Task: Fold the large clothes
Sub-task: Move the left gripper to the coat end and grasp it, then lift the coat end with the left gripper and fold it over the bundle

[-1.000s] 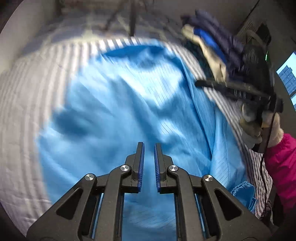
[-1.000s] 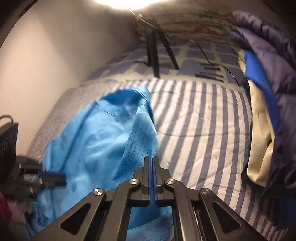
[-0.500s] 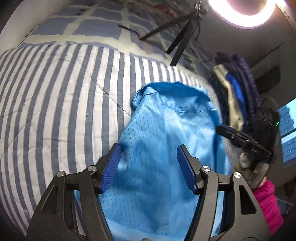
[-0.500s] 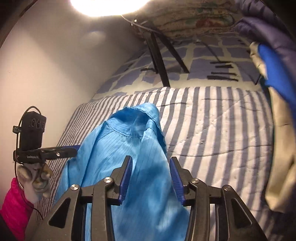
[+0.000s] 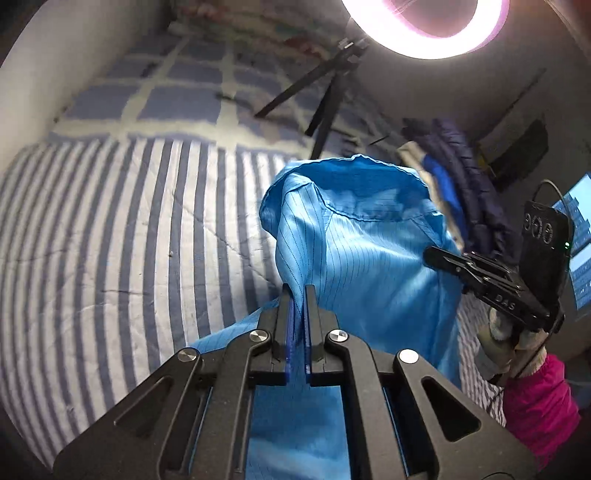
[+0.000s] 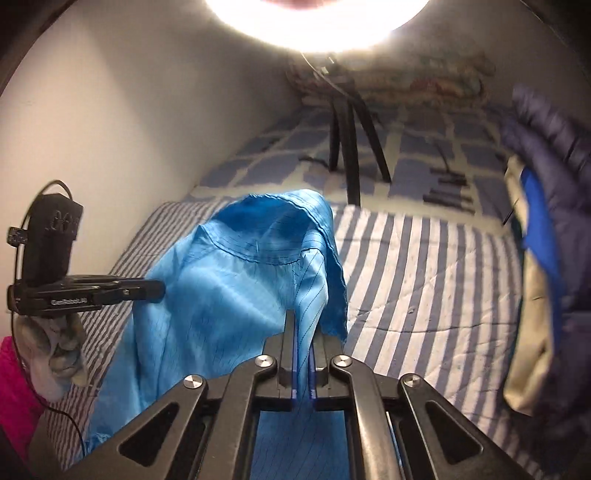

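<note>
A light blue pinstriped garment (image 5: 365, 254) hangs lifted above the striped bed, its collar edge on top. It also shows in the right wrist view (image 6: 236, 288). My left gripper (image 5: 298, 295) is shut on the garment's left edge. My right gripper (image 6: 303, 325) is shut on its right edge. Each gripper shows in the other's view: the right one (image 5: 436, 254) at the cloth's right side, the left one (image 6: 155, 290) at its left side. The lower part of the garment trails down below the fingers.
The bed has a blue and white striped quilt (image 5: 129, 229) with a checked blanket (image 5: 177, 103) behind. A black tripod (image 6: 347, 147) with a ring light (image 5: 424, 26) stands at the back. A pile of dark purple, blue and beige clothes (image 6: 543, 229) lies on the right. A wall (image 6: 110, 110) runs along the left.
Both grippers were open over the flat garment half a second ago. Now both have shut on its edges and lifted it, so the collar end stands up off the bed.
</note>
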